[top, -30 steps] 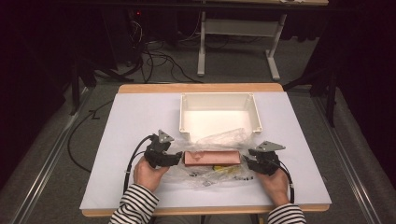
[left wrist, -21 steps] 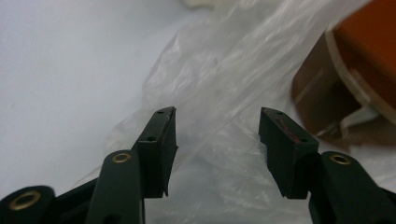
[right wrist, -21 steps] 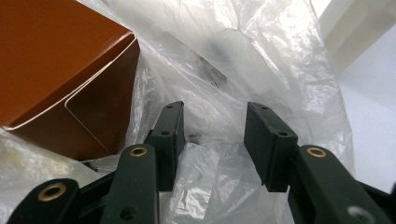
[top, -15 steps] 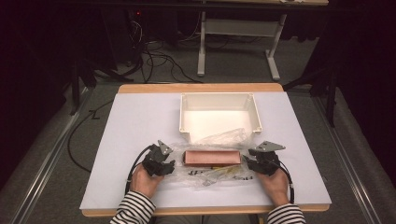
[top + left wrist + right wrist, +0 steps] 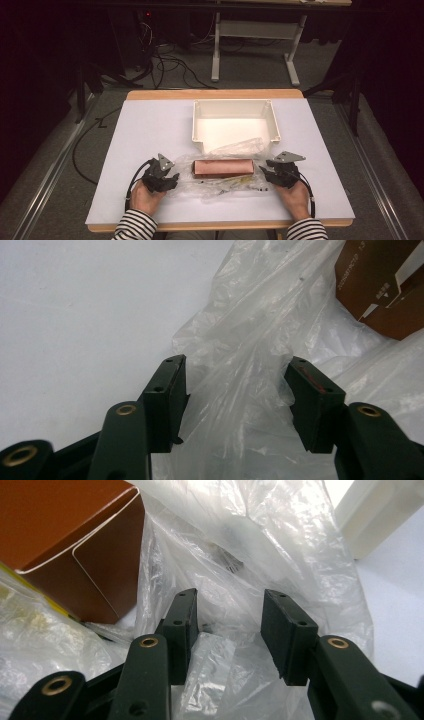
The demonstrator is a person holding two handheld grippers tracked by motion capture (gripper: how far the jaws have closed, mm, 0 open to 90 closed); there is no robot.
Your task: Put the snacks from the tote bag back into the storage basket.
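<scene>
A crumpled clear plastic bag (image 5: 220, 187) lies on the white table (image 5: 150, 130) with a brown cardboard box (image 5: 222, 167) on or in it. My left gripper (image 5: 174, 180) is at the bag's left end. Its jaws have just been closing and stand apart, with a fold of the bag (image 5: 260, 315) between them in the left gripper (image 5: 235, 385) view; the box (image 5: 385, 285) lies beyond. My right gripper (image 5: 263, 172) is at the bag's right end. Its jaws are also apart around bag film (image 5: 250, 540), seen at the right gripper (image 5: 227, 620), with the box (image 5: 65, 540) to one side.
A white rectangular bin (image 5: 235, 102) stands behind the bag at mid-table, and its corner (image 5: 380, 515) appears in the right gripper view. Small yellow-and-dark items lie in the bag near the front. Cables and table legs are on the floor beyond.
My left gripper has moved nearer the table's front edge and lower, settling at the bag's left end. The right gripper, the box and the bin have stayed put.
</scene>
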